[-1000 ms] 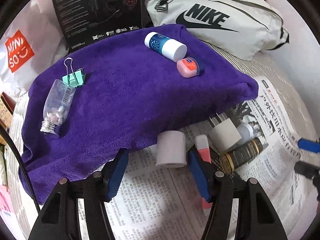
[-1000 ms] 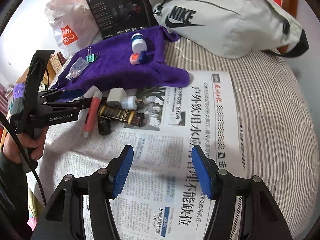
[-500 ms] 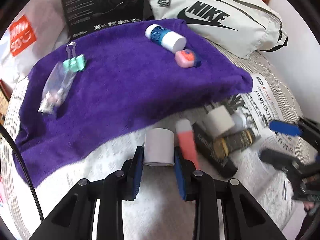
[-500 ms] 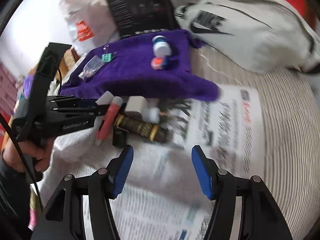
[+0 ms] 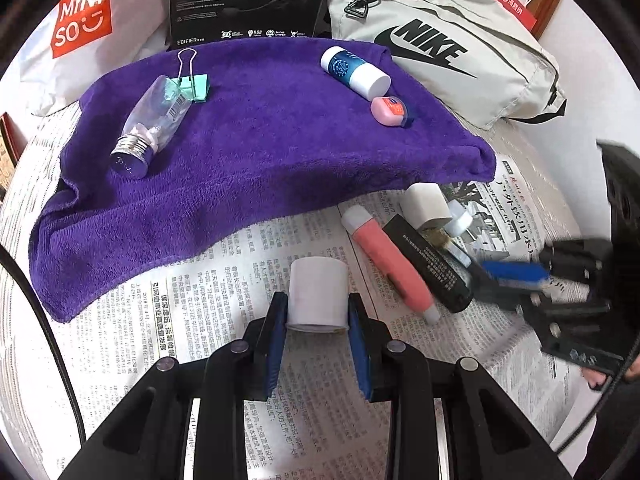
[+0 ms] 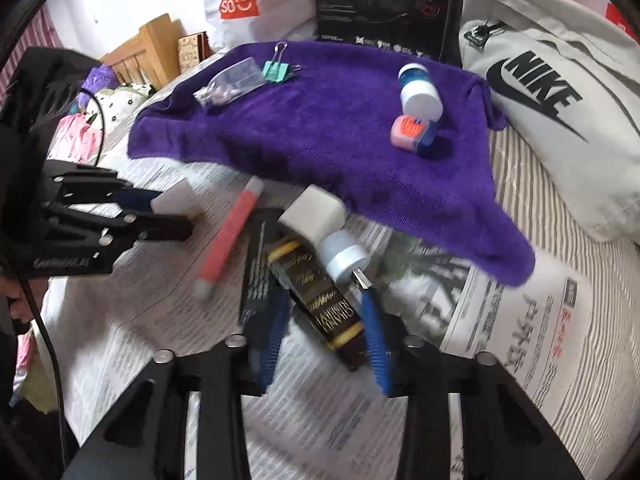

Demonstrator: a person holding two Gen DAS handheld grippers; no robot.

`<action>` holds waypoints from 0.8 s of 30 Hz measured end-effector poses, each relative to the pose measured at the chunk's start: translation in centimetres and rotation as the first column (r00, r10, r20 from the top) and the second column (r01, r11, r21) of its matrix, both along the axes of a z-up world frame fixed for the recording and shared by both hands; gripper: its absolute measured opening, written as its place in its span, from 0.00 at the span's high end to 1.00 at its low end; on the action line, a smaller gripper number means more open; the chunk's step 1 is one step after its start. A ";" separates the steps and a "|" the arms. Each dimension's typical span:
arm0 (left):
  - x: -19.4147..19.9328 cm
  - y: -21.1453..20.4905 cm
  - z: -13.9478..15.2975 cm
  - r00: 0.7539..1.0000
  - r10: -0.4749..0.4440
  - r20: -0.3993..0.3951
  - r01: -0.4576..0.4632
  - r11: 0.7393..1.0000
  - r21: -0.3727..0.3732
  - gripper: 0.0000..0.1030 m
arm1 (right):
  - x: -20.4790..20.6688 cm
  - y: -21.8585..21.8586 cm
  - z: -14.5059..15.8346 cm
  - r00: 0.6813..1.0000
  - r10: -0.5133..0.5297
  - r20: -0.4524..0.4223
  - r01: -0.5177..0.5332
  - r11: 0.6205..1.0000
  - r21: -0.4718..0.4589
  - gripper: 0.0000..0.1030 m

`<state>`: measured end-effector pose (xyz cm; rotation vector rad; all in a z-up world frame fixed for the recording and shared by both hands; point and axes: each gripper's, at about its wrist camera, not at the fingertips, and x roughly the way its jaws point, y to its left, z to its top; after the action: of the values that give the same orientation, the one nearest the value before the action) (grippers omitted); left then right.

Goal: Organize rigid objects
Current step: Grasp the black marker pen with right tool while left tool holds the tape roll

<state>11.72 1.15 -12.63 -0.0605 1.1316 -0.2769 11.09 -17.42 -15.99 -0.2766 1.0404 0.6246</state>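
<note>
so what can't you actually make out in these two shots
- Right gripper, right wrist view: motion blur; jaws closing around the brown gold-lettered bottle, pad contact unclear.
- Same gripper, left wrist view: smeared.
- Clear bottle, right wrist view: contents too small.
- Black box: top cut off by the frame.
- Left gripper: what the white cylinder is.

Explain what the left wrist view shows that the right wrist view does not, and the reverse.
Only the left wrist view: both pads of the left gripper pressed on the white cylinder, and the silver cap of the clear bottle.
Only the right wrist view: a wooden frame at the left, and the right gripper closing its jaws, with the dark gold-lettered bottle between them.
Both: the purple towel, the green binder clip, the pink tube, the Nike bag and the newspaper.
</note>
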 end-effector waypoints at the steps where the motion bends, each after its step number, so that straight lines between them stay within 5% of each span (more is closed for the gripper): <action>1: -0.1 0.0 0.0 1.000 0.000 0.002 0.000 1.000 -0.003 0.73 | -0.4 -0.4 -0.2 0.999 -0.003 -0.043 0.004 1.000 0.025 0.80; 9: -0.5 0.4 0.0 1.000 0.005 0.005 -0.005 1.000 -0.017 0.73 | -1.8 -0.2 -0.3 0.998 -0.027 -0.057 0.028 0.999 0.025 0.80; 16: -0.7 0.3 0.0 1.000 0.000 0.009 0.000 1.000 -0.006 0.72 | -1.3 2.5 -0.4 0.999 -0.035 -0.006 0.034 0.996 -0.077 0.80; 24: -0.9 0.6 0.1 1.000 0.000 0.004 0.000 1.000 -0.021 0.73 | -0.2 0.4 0.2 0.983 -0.127 -0.135 0.135 0.989 0.051 0.81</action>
<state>10.79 1.79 -12.53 -0.0782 1.1248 -0.2884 10.87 -17.03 -15.84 -0.1138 1.1547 0.5594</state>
